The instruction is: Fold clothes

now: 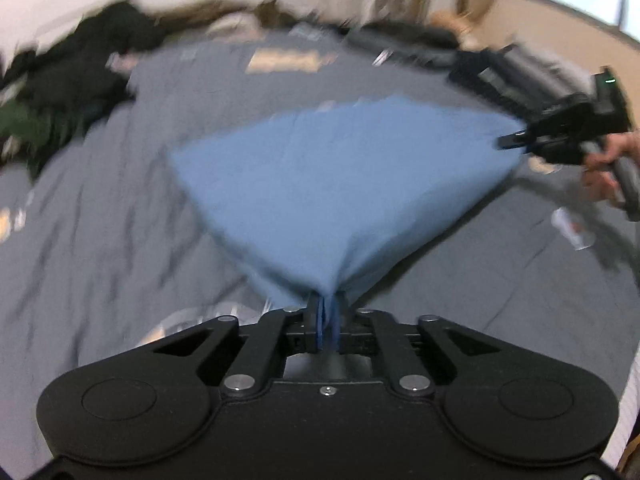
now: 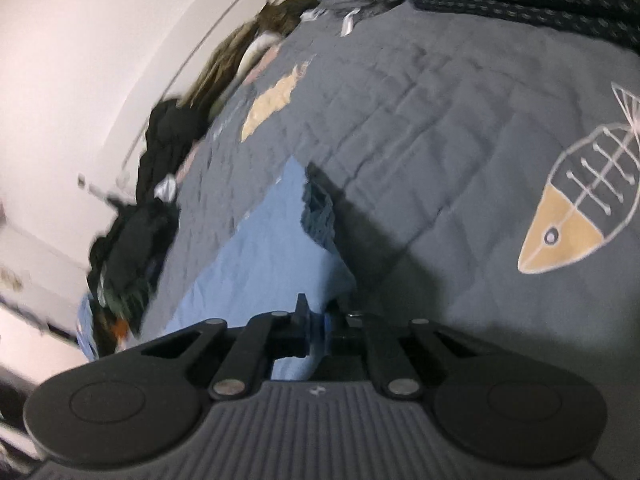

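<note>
Bedspread (image 2: 460, 128): grey quilt with fish motifs, spread beyond and below both pairs of jaws.
Dark clothes (image 1: 76, 64): heaped far ahead and left of the left jaws.
Blue garment (image 1: 328, 184): stretched between the two grippers, lifted above the quilt.
Left gripper (image 1: 325, 320): jaws clamped on one corner of the blue garment.
Right gripper (image 2: 318, 330): jaws pinching the opposite corner.

The cloth (image 1: 328, 184) lies on the quilt (image 1: 120, 240), dark clothes (image 1: 72, 68) piled behind at left.
</note>
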{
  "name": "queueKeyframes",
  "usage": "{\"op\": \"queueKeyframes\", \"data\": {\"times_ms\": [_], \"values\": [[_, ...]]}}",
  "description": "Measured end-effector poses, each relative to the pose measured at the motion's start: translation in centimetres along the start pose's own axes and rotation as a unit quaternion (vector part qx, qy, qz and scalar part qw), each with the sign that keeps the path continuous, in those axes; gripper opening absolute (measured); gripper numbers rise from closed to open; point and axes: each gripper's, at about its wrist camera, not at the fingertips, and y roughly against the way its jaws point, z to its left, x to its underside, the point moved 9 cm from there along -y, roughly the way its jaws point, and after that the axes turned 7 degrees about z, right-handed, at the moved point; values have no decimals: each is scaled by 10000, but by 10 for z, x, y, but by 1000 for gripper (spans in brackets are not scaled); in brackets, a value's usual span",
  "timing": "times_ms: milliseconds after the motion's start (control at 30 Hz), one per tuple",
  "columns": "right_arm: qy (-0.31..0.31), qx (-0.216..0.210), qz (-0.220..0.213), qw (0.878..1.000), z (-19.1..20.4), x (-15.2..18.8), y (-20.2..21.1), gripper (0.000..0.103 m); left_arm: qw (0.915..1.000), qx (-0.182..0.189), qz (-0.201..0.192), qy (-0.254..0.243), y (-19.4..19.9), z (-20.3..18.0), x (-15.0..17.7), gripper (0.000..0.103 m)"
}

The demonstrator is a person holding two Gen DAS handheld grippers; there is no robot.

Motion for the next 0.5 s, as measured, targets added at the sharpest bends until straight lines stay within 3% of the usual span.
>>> {"op": "queueKeyframes", "data": {"times_ms": [100, 167, 200, 300, 367, 400, 500], "values": [[43, 533, 190, 9984, -17, 6, -12, 10, 9997, -216, 118, 40, 0, 7, 3, 12], [-202, 528, 230, 9981, -23, 7, -15, 11, 9991, -125, -208, 344, 16, 14, -6, 24], [-196, 525, 209, 9982, -21, 6, -13, 12, 9975, 14, -453, 540, 25, 16, -13, 25], [-2, 626, 133, 9980, -17, 4, -9, 15, 9863, 476, -1207, 1022, 49, 15, -35, 28], [97, 754, 123, 9970, -16, 4, -7, 19, 9745, 728, -1719, 1246, 59, 5, -50, 44], [140, 814, 115, 9965, -15, 5, -5, 21, 9694, 831, -1890, 1325, 60, -2, -57, 45], [316, 1040, -17, 9941, -14, 5, 7, 32, 9611, 676, -2191, 1542, 44, -25, -70, 48]]}}
